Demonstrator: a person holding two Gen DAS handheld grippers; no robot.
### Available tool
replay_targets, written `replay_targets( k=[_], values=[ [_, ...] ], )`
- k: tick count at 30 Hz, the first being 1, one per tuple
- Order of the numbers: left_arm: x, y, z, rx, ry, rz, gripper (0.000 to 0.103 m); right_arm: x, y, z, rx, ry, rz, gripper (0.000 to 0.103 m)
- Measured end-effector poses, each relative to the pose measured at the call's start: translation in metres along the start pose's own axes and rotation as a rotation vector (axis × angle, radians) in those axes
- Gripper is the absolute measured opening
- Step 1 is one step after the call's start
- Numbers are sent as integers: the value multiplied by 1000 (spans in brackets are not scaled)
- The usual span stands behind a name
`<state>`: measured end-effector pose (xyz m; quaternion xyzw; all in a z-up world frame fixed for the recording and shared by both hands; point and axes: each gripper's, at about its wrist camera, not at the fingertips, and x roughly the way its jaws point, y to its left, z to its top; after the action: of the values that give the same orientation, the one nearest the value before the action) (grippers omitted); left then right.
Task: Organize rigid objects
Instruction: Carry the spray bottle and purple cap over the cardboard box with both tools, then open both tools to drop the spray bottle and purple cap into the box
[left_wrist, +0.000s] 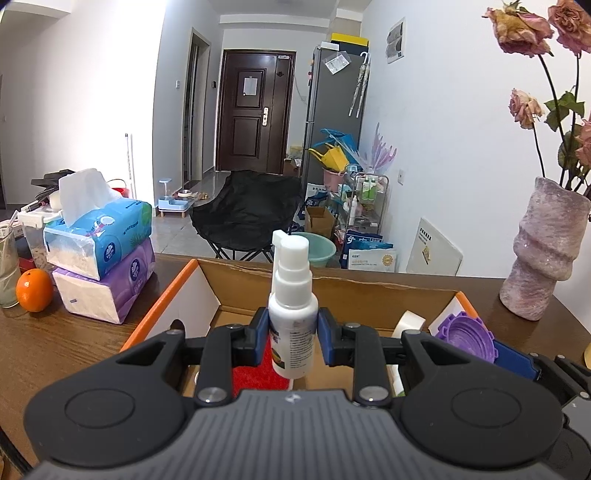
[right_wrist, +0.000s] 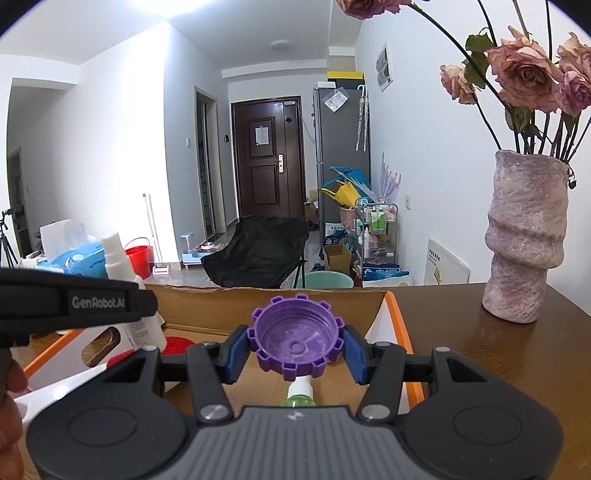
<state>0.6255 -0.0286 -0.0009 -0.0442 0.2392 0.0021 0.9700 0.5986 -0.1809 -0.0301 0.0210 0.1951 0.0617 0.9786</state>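
Observation:
My left gripper (left_wrist: 291, 334) is shut on a white spray bottle (left_wrist: 292, 317), held upright above an open cardboard box (left_wrist: 332, 282) with orange-edged flaps. The bottle also shows at the left of the right wrist view (right_wrist: 122, 264), partly hidden by the left gripper's body. My right gripper (right_wrist: 295, 345) is shut on a purple ridged cap (right_wrist: 296, 338), hollow side facing the camera, above the same box (right_wrist: 207, 306). The cap also shows at the right in the left wrist view (left_wrist: 466, 334). Inside the box lie a red item (left_wrist: 260, 371), a white tape roll (left_wrist: 408, 325) and a green bottle with a white top (right_wrist: 300, 394).
The box stands on a brown wooden table (left_wrist: 55, 347). Two stacked tissue packs (left_wrist: 101, 254) and an orange (left_wrist: 34, 290) are at the left. A pink vase with dried roses (right_wrist: 526, 240) stands at the right. Beyond the table's far edge is a cluttered room with a black chair (left_wrist: 251, 210).

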Motion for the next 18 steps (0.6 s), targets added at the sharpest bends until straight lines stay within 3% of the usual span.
replay_targets(
  k=[15, 16, 17, 18],
  values=[
    [9, 4, 4, 26, 18, -8, 29, 15, -1, -1, -14, 49, -12, 53],
    [8, 4, 4, 28, 12, -7, 32, 16, -3, 0, -8, 63, -20, 54],
    [6, 5, 6, 34, 6, -4, 44, 16, -5, 1, 1, 74, -27, 56],
    [3, 5, 5, 37, 0, 3, 54, 15, -7, 3, 6, 80, -30, 68]
  ],
)
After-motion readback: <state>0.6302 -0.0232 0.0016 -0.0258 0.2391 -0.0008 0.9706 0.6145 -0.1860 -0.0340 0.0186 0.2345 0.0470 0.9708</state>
